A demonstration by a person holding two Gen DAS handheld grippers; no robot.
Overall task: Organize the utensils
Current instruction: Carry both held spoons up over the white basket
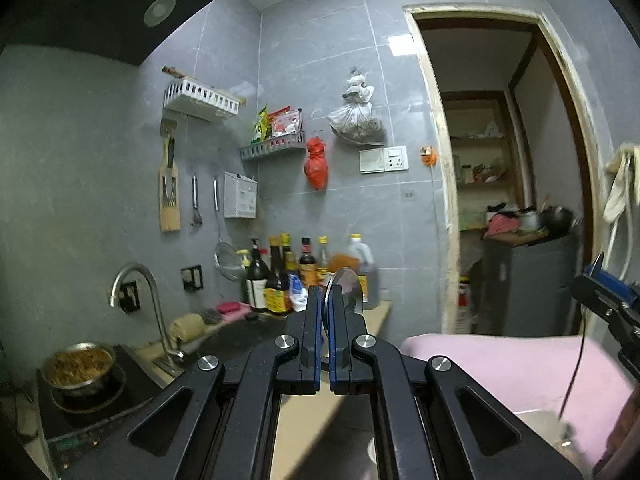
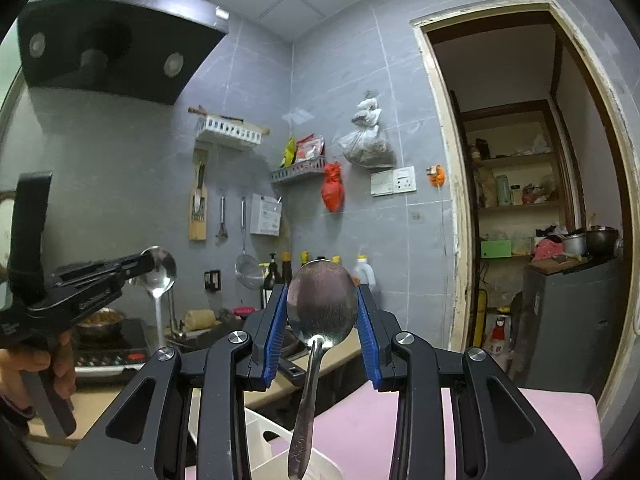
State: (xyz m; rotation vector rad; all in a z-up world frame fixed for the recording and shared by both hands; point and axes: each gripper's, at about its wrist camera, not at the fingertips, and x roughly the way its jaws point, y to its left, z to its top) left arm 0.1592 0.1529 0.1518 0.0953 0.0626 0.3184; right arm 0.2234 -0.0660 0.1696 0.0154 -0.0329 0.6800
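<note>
We are mid-carry; our left gripper (image 1: 325, 320) pinches one spoon (image 2: 159, 270) by its bowl, handle hanging, above the counter; our right gripper (image 2: 322, 312) clamps a larger spoon (image 2: 322, 300) across its bowl, handle dangling over the white holder (image 2: 276, 446); next we judge each wants lowering handle-first into a compartment.

Both wrist views sit raised above counter height and face the grey tiled corner wall, well back from it. Shared: red bag (image 1: 316, 163) (image 2: 333, 192), doorway (image 1: 508, 168) (image 2: 532, 184), wall shelves. Right view catches the left gripper (image 2: 138, 266) at its left edge; left view catches the right gripper (image 1: 600, 280) at far right.
</note>
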